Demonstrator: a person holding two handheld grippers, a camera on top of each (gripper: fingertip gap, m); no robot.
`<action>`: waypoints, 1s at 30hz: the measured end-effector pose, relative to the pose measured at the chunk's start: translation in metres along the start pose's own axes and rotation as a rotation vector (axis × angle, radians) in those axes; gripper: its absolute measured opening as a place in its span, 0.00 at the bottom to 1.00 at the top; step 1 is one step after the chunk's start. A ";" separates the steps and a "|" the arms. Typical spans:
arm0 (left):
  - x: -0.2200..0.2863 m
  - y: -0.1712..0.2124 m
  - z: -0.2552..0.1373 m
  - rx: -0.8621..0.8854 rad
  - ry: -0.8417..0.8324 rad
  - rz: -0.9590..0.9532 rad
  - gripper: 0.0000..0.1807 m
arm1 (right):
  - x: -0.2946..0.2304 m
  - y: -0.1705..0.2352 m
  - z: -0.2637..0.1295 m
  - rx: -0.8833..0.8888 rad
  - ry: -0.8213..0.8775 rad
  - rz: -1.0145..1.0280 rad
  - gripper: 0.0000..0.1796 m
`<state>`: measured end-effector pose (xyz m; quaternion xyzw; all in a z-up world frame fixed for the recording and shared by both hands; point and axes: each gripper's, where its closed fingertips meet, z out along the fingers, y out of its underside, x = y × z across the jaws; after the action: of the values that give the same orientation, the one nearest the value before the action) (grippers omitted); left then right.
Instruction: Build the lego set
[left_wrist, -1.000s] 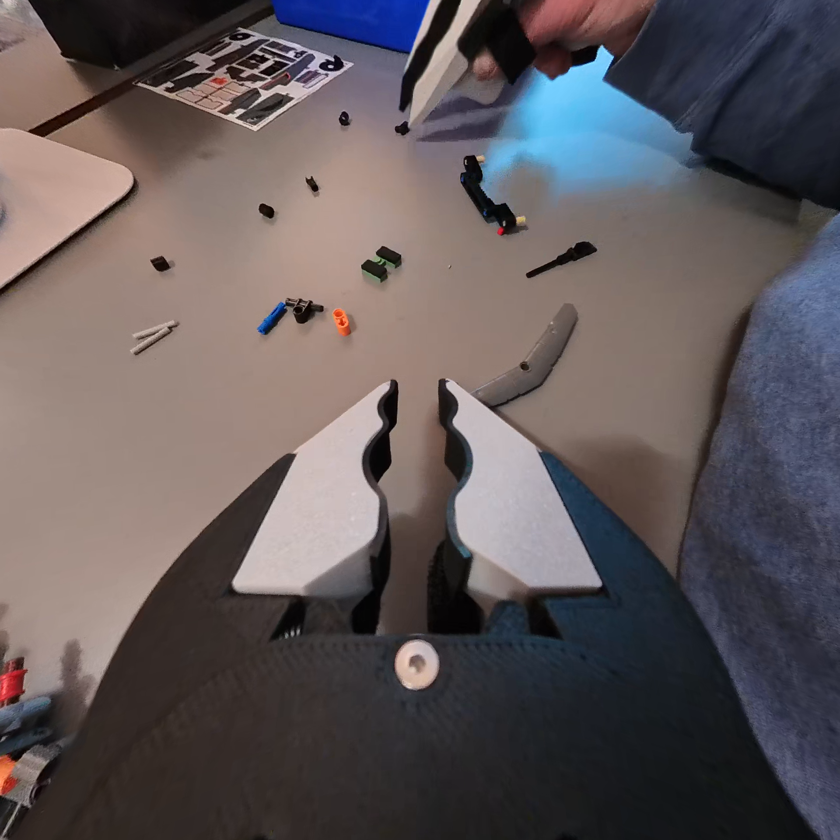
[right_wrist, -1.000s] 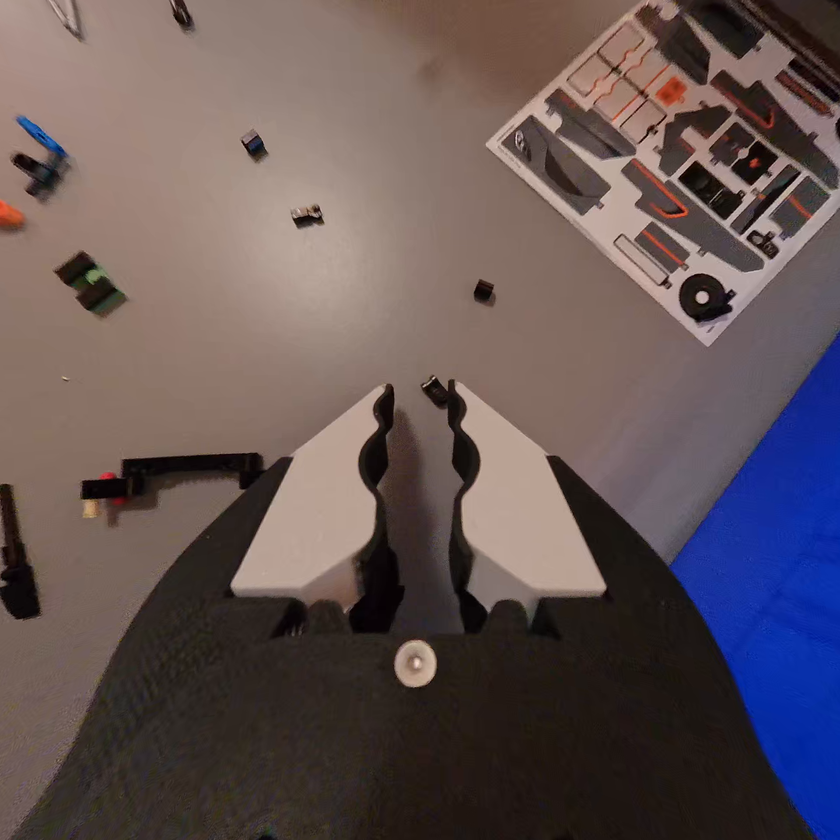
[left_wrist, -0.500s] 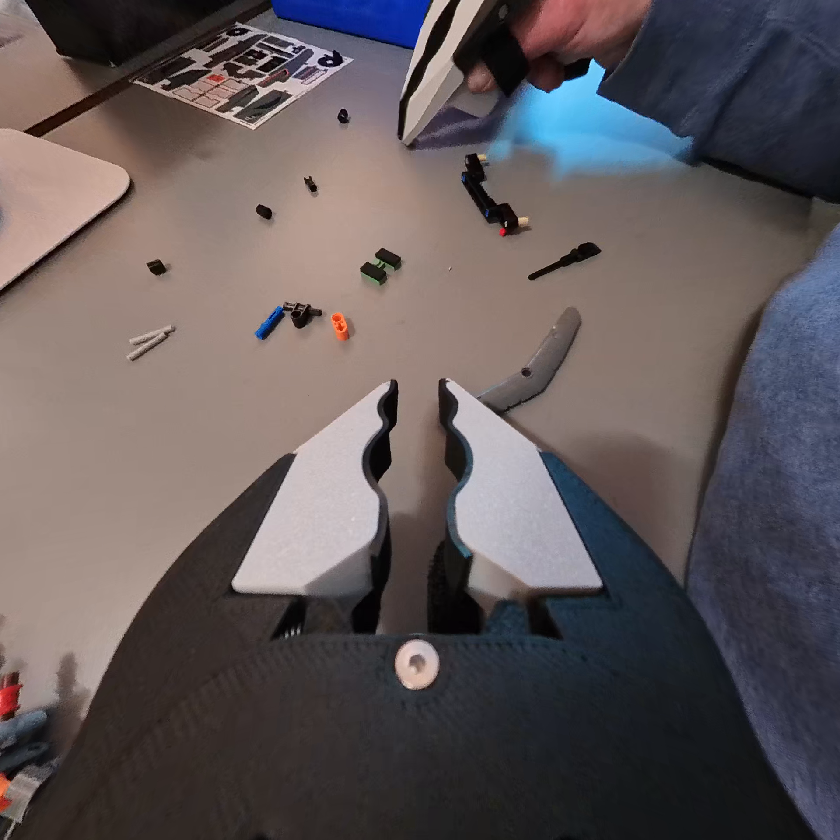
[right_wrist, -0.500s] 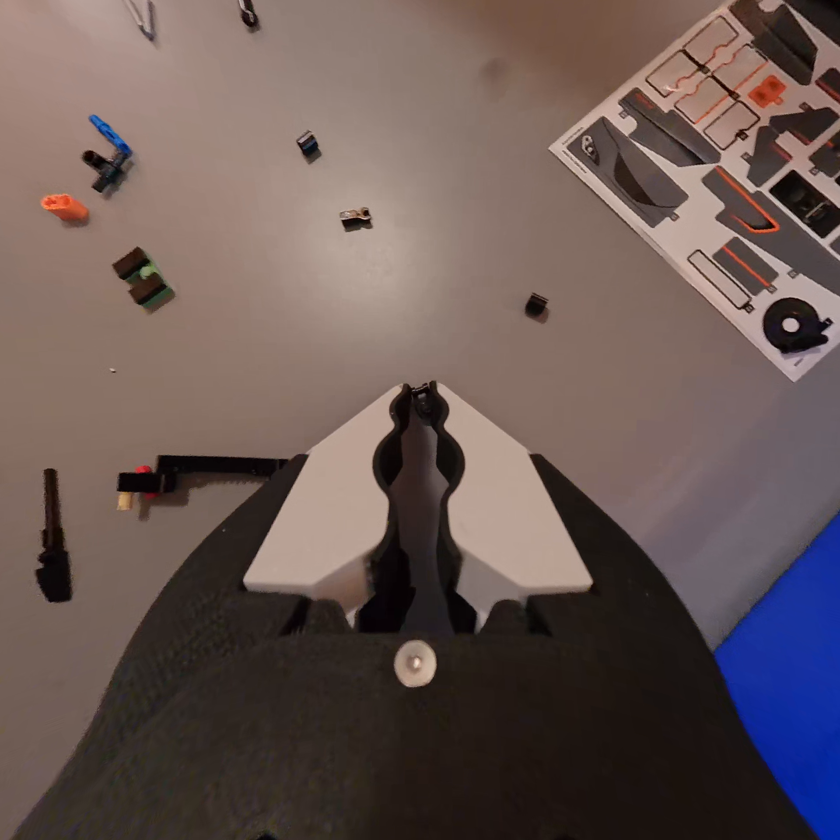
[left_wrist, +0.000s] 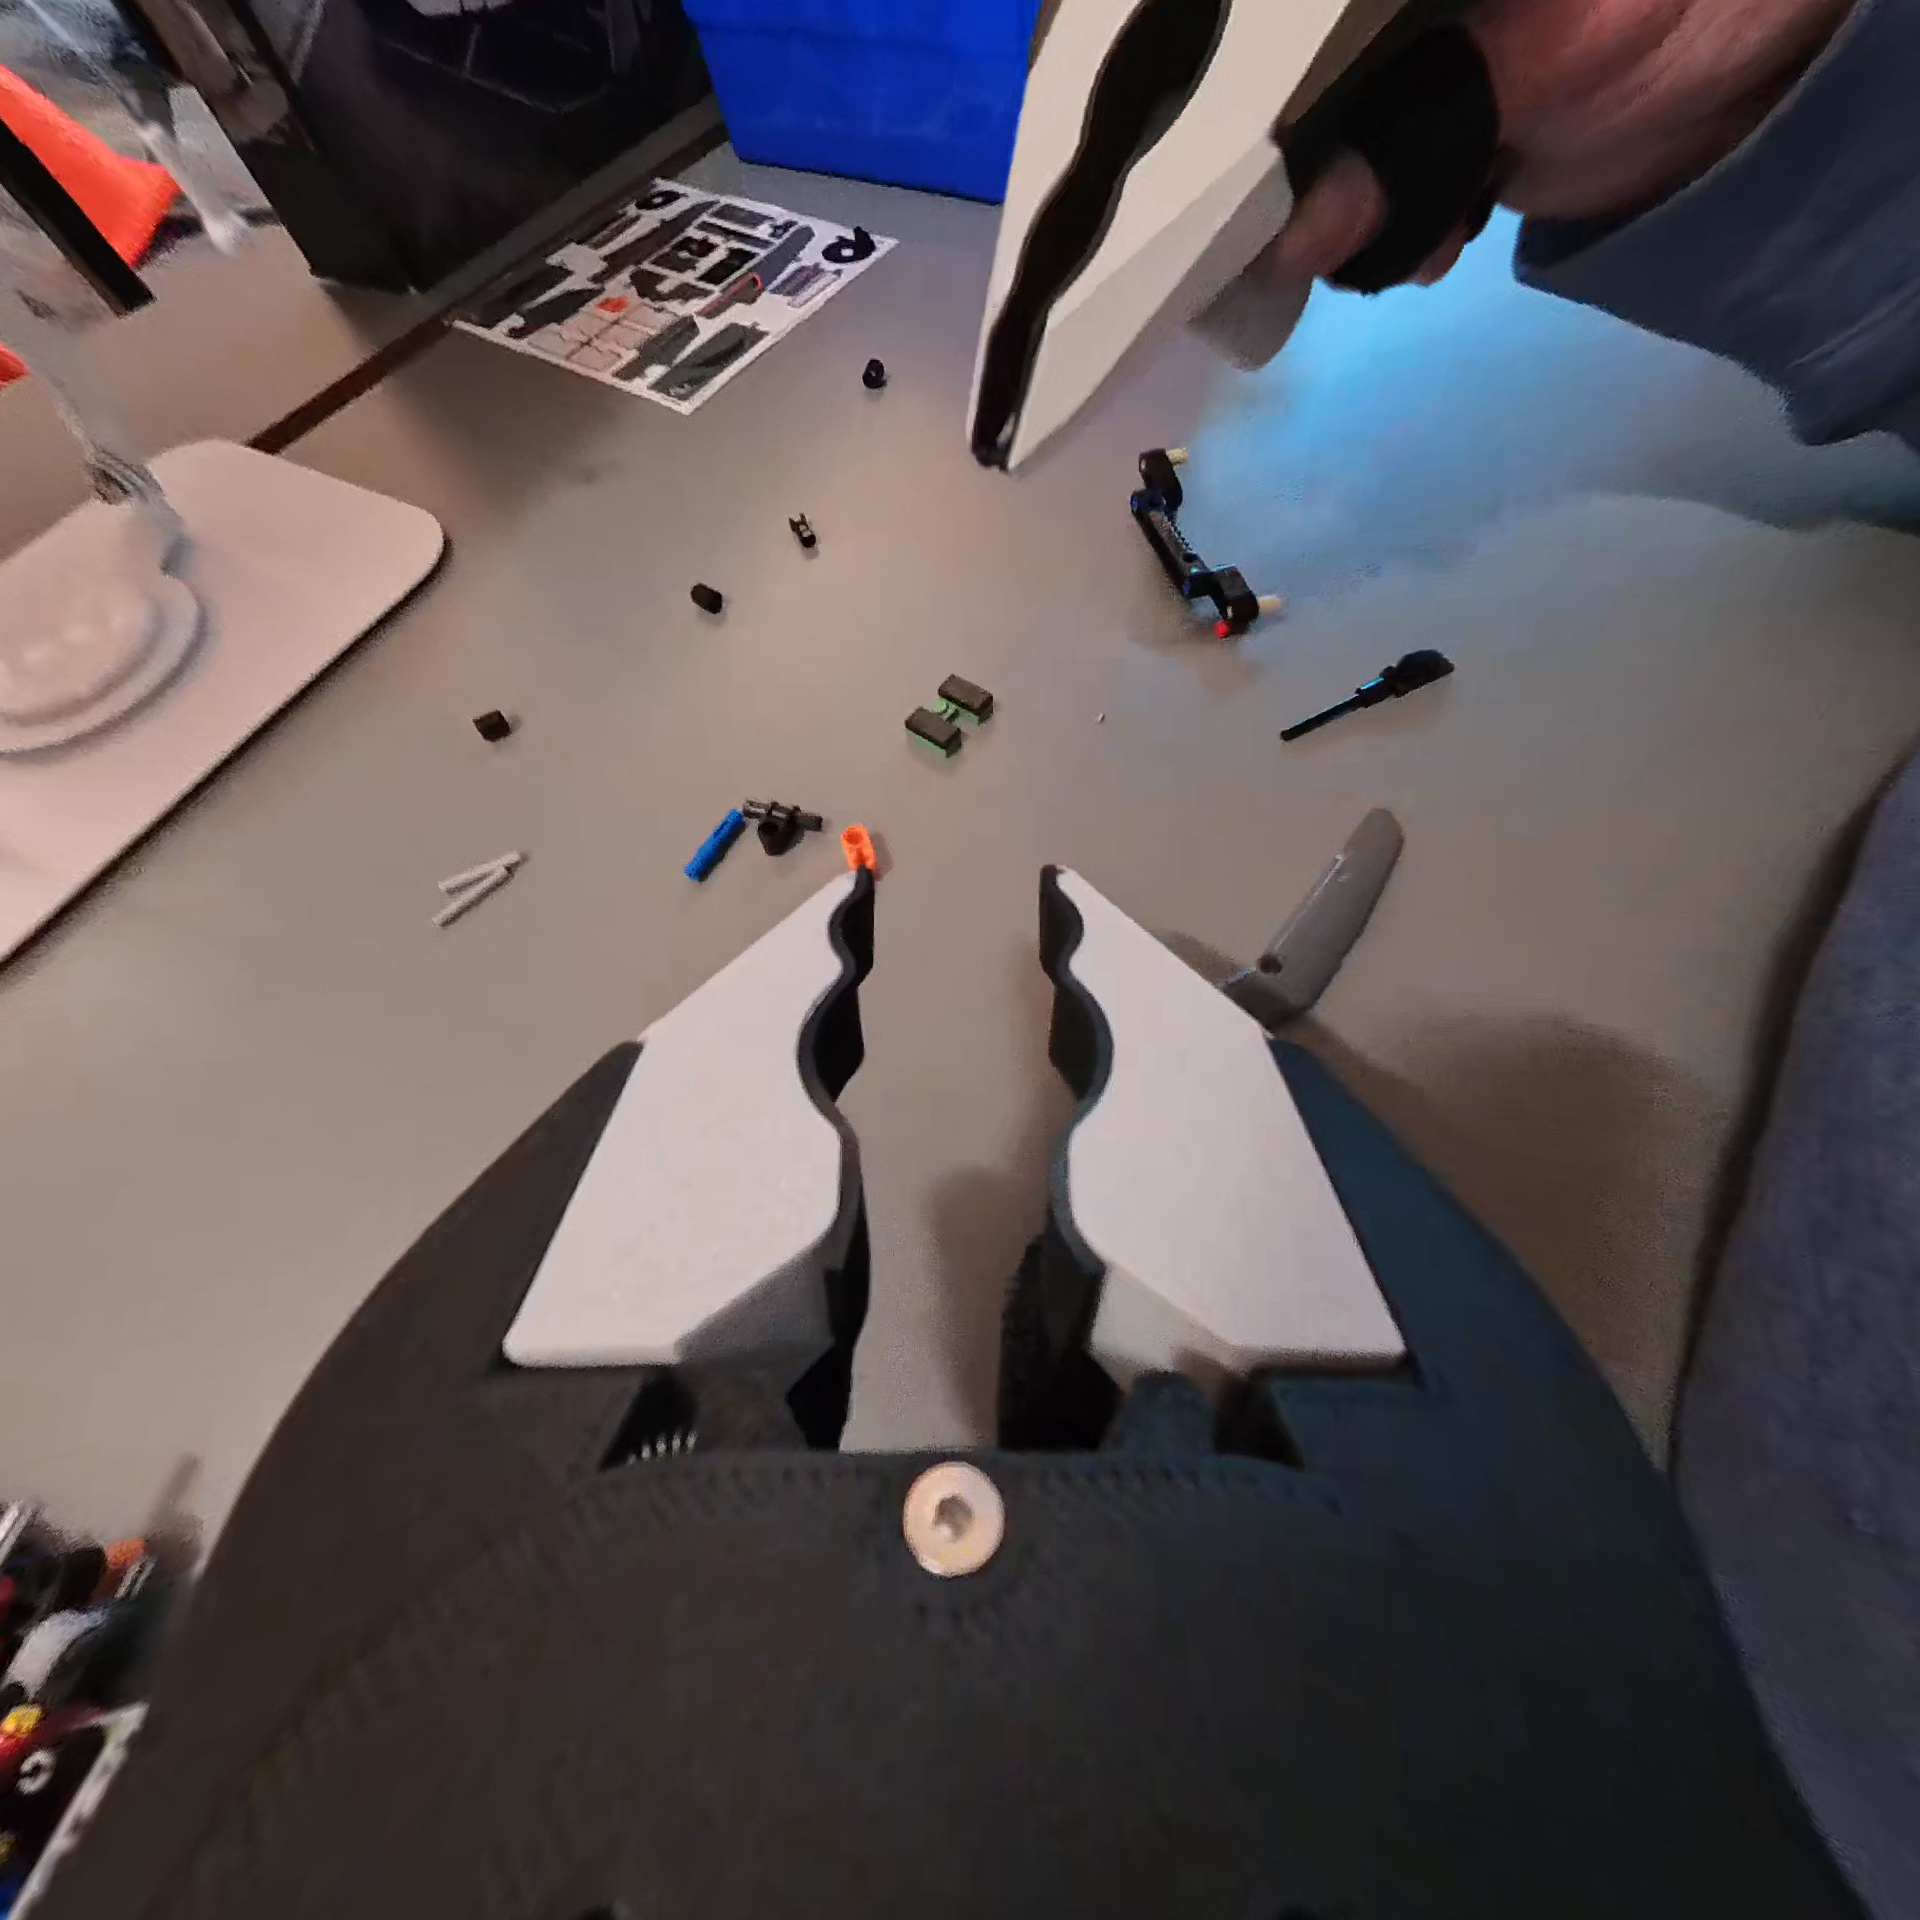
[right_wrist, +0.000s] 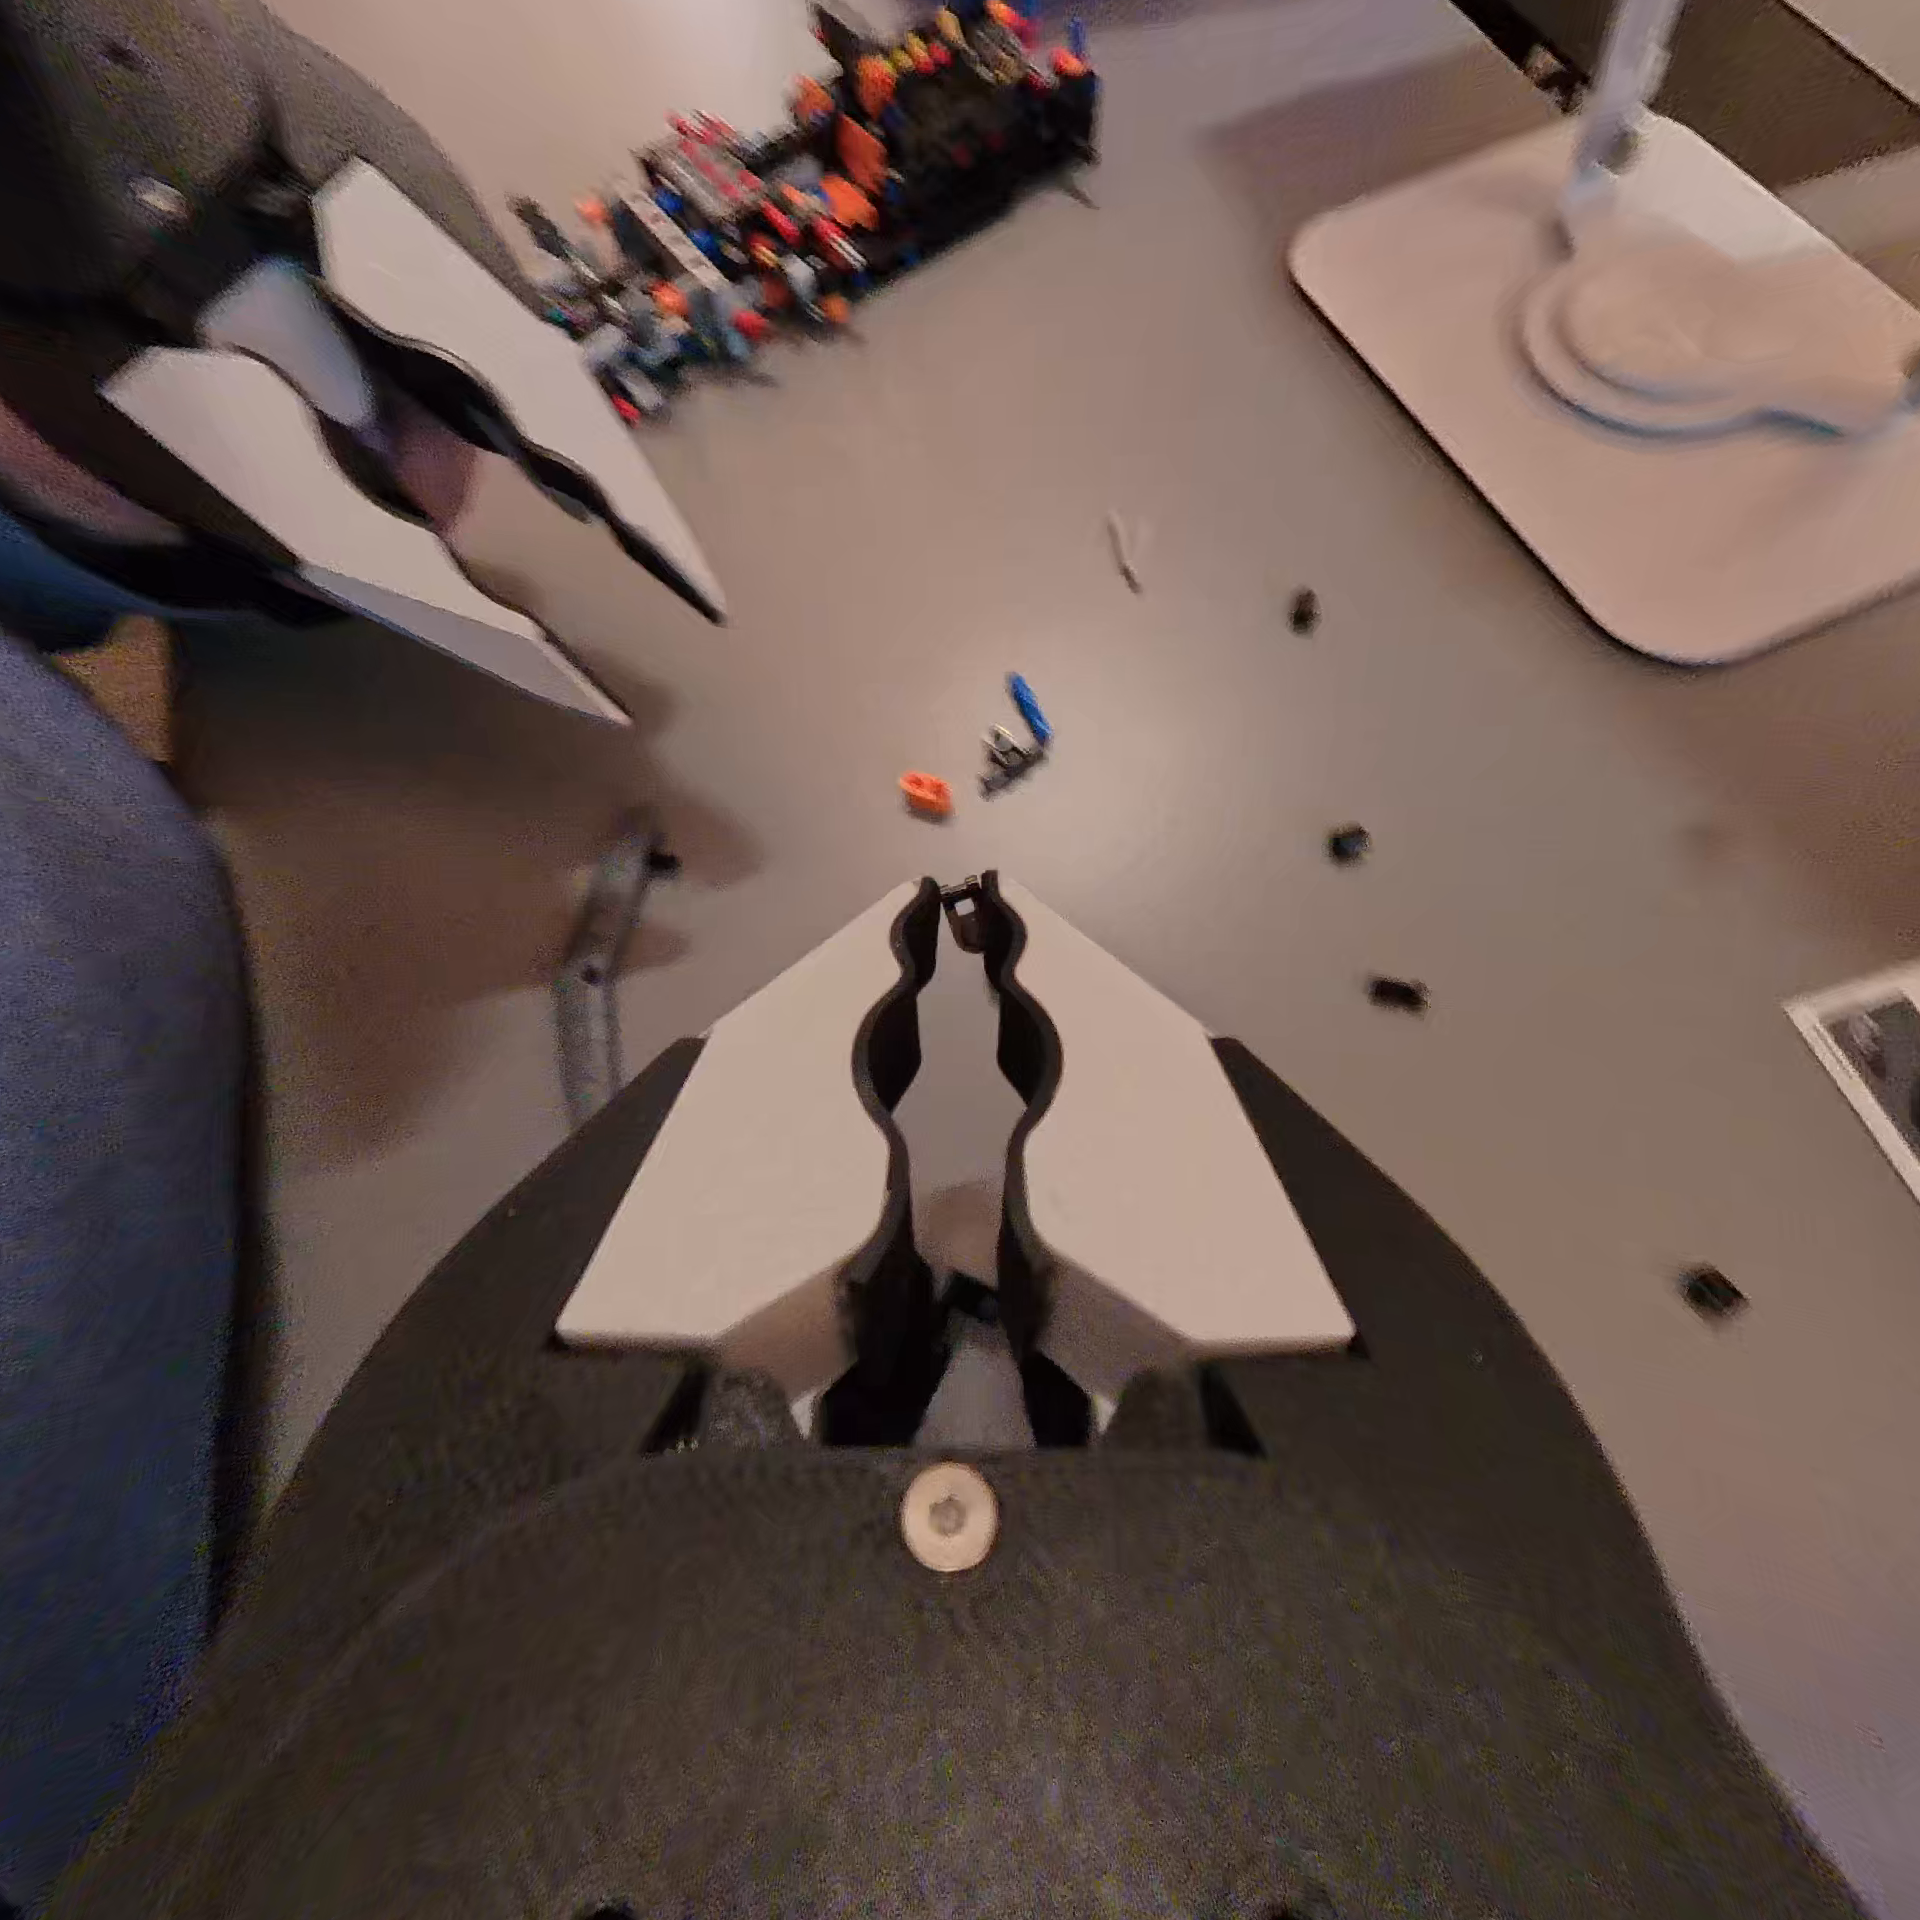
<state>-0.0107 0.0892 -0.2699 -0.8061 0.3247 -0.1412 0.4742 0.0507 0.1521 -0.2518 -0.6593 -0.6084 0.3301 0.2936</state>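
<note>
Grey tabletop (left_wrist: 312, 1091): we counted one orange bush (left_wrist: 858, 847), one blue pin (left_wrist: 715, 845). Right gripper (right_wrist: 958, 896) pinched one small black piece (right_wrist: 962, 914) aloft; left gripper (left_wrist: 956, 883) gaped, empty.

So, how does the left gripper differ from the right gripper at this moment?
The left gripper is open with a clear gap and holds nothing; the right gripper is shut on a small black lego piece at its tips. The left one points at the orange piece on the grey table; the right one is raised above it. Both have white fingers on black bodies.
</note>
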 end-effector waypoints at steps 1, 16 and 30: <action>-0.001 -0.002 0.000 0.007 -0.006 0.008 0.17 | -0.008 -0.006 0.003 0.013 -0.034 -0.004 0.03; -0.008 -0.030 0.001 0.055 -0.066 0.220 0.19 | -0.065 -0.050 0.019 0.205 -0.392 0.139 0.03; -0.021 -0.049 0.004 0.130 -0.054 0.097 0.16 | -0.042 -0.071 0.006 0.449 -0.498 0.368 0.03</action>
<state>-0.0053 0.1221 -0.2282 -0.7604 0.3406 -0.1167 0.5404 0.0013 0.1160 -0.1961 -0.5765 -0.4451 0.6524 0.2095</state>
